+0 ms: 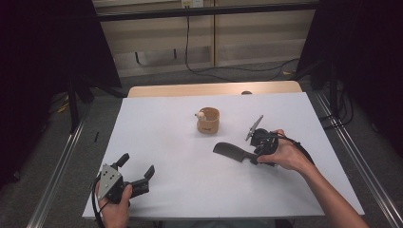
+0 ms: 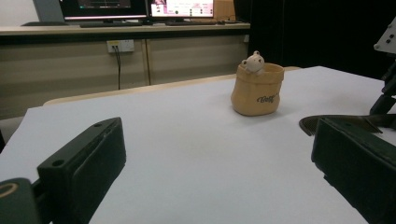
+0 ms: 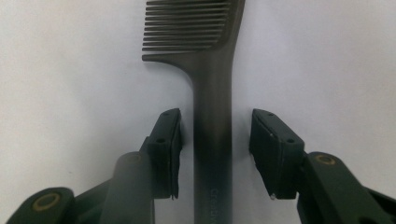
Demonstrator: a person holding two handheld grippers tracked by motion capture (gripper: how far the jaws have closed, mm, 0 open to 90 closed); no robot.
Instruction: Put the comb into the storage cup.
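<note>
The two black fingers [image 3: 170, 140] of the right gripper [image 3: 215, 154] stand on either side of the handle of a dark grey plastic comb [image 3: 212, 116], one just beside its left edge and the other with a thin strip of table showing between pad and handle, so the jaws are open around the handle and not pressing on it. The comb lies flat on the white table sheet [image 1: 166, 156], its row of teeth at the far end pointing away from the gripper in the right gripper view. In the high view the comb [image 1: 229, 151] lies right of the table's middle, its toothed end pointing left, and the right gripper [image 1: 259, 147] comes at its handle from the right, held in the person's right hand [image 1: 285, 154]. Just beyond the comb, near the centre of the sheet, stands a small tan pouch-shaped pot [image 1: 208, 120] with a little pale bear figure [image 1: 201, 114] on its rim. Well apart, at the near left corner, the left gripper [image 1: 138, 171] rests in the left hand [image 1: 116, 204] with its jaws spread wide and nothing between them; the left gripper view looks across the bare sheet to the pot [image 2: 257, 89].
</note>
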